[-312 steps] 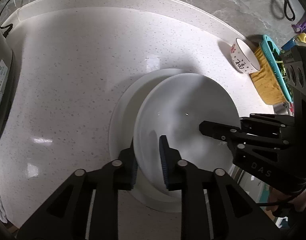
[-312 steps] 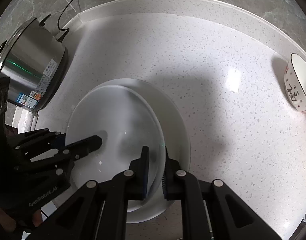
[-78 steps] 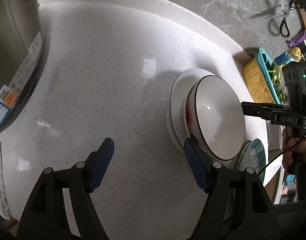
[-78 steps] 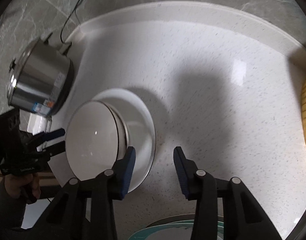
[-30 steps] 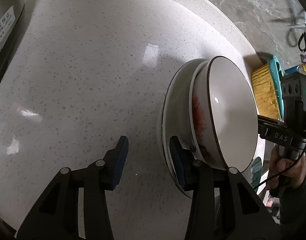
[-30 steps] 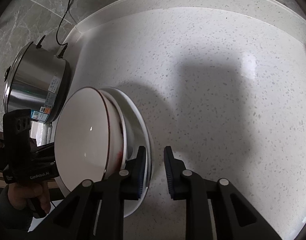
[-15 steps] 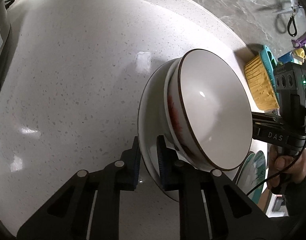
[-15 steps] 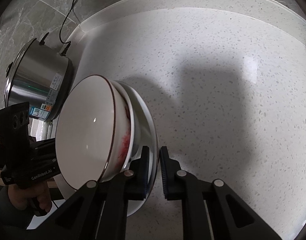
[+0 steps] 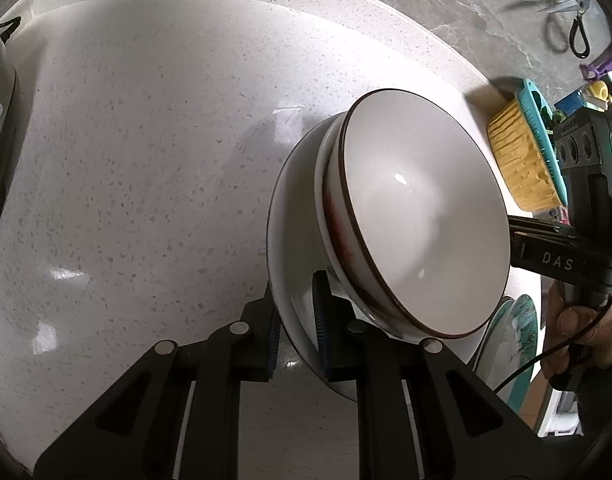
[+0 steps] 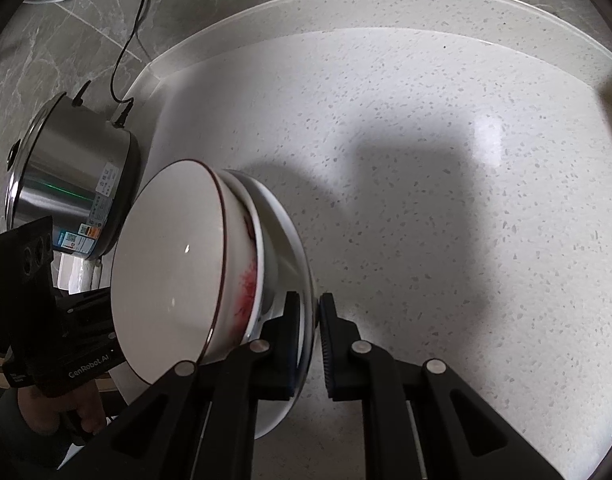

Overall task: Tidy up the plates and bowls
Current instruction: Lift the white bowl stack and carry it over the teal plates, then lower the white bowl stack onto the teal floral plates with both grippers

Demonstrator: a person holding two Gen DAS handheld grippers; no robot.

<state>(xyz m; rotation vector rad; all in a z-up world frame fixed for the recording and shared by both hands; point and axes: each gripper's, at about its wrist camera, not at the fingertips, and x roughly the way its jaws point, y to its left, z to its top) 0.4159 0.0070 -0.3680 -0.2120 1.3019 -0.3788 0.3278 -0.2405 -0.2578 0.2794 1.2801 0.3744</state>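
Observation:
A stack of dishes sits between both grippers: a wide white plate [image 9: 290, 240] [image 10: 282, 236] at the bottom, a smaller white dish on it, and a brown-rimmed bowl [image 9: 417, 216] [image 10: 170, 264] with a red pattern on top. My left gripper [image 9: 296, 316] is shut on the plate's near rim. My right gripper [image 10: 310, 320] is shut on the opposite rim. Each view shows the other gripper past the bowl, the right gripper [image 9: 517, 236] and the left gripper [image 10: 98, 308], with fingertips hidden behind the stack.
A speckled white countertop [image 9: 146, 160] runs to a raised back edge. A steel cooker [image 10: 70, 176] with a cord stands at the left. A yellow and teal basket [image 9: 521, 152] and a teal patterned plate [image 9: 521, 328] lie to the right.
Both grippers have closed from standing apart beside the plate's rim to pinching it. The left wrist has rolled a little, so the stack sits more centred in its view.

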